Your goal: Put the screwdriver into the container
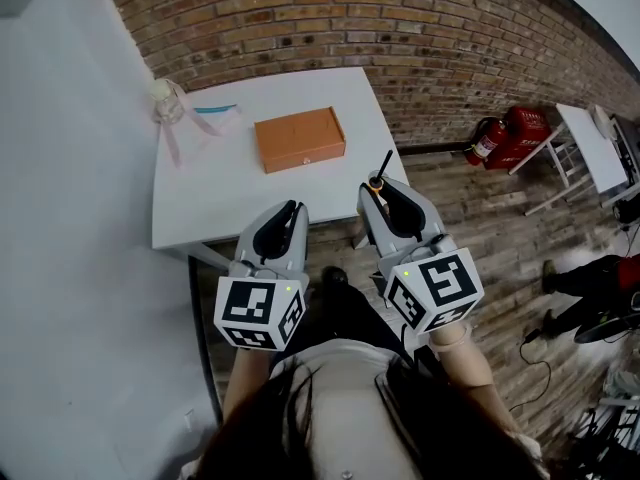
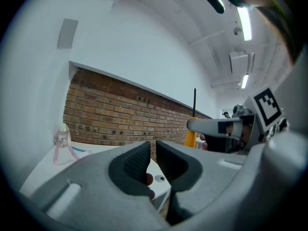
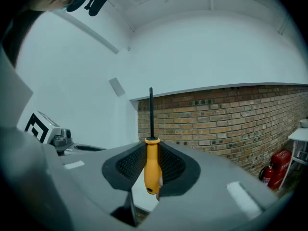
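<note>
The screwdriver (image 3: 152, 170) is gripped upright by its orange handle in the right gripper (image 1: 385, 190), near the closed orange container (image 1: 299, 139) on the white table (image 1: 220, 203). The left gripper (image 2: 153, 153), also near the container, is seen with jaws narrowly parted and empty.

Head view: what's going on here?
A person stands at a white table with a gripper in each hand. The right gripper grips an orange-handled screwdriver upright, shaft up. The left gripper is empty, fingers slightly apart. The orange box sits on the table, apparently closed, neither gripper touching it.
</note>
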